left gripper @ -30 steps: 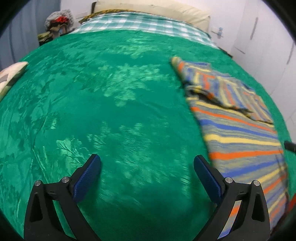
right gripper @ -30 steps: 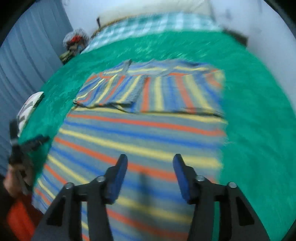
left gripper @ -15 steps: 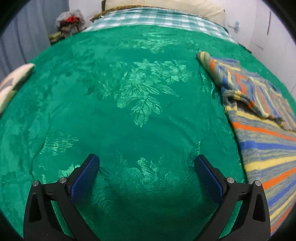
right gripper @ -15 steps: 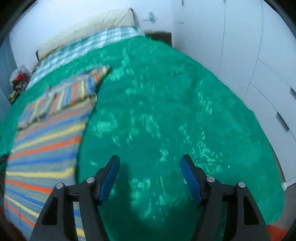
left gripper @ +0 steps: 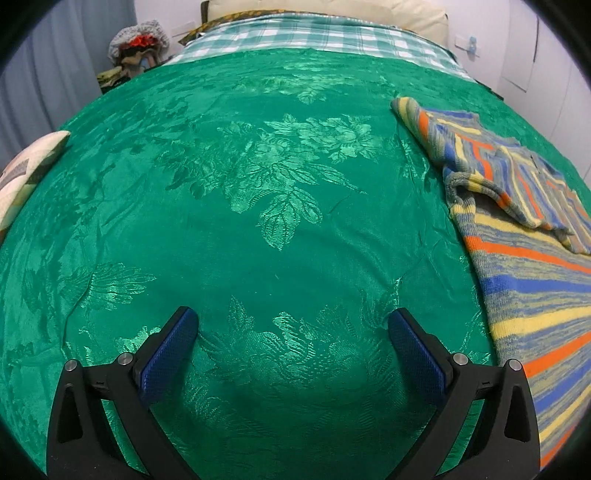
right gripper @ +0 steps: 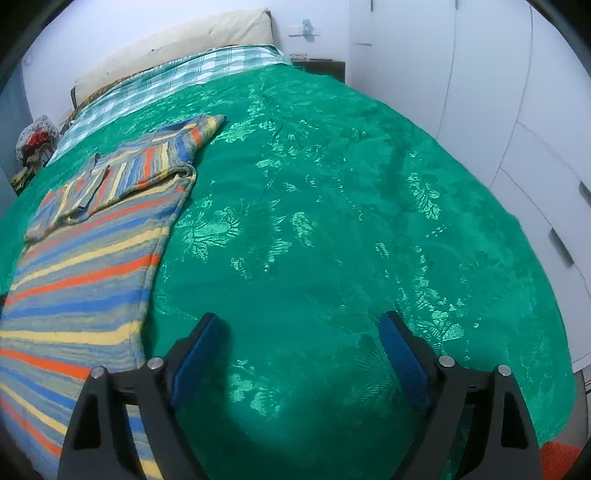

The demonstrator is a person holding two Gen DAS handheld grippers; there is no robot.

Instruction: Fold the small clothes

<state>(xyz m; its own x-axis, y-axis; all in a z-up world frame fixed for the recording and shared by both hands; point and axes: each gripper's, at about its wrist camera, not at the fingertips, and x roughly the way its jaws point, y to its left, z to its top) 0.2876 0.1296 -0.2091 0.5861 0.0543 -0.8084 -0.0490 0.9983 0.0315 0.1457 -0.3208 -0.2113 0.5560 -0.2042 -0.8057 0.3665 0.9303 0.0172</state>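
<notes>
Across the bed, your green floral bedspread [left gripper: 280,206] fills most of both views, with a checked sheet [left gripper: 314,35] and a pillow [right gripper: 177,44] at the head. On it lies the striped knit garment [right gripper: 81,266], spread flat lengthwise; it sits to the right of your left gripper [left gripper: 293,332] and to the left of your right gripper [right gripper: 297,338], so it lies between your two hands. At its far end, the sleeves [left gripper: 517,173] are already turned in over the body, which reads as the first fold done. What seems left is the main fold of the long body, bringing the near hem up toward the folded top. Your left gripper stands wide and empty over bare bedspread. Your right gripper has just been opening its jaws and now stands wide too, with nothing between them, just beside the garment's edge.
</notes>
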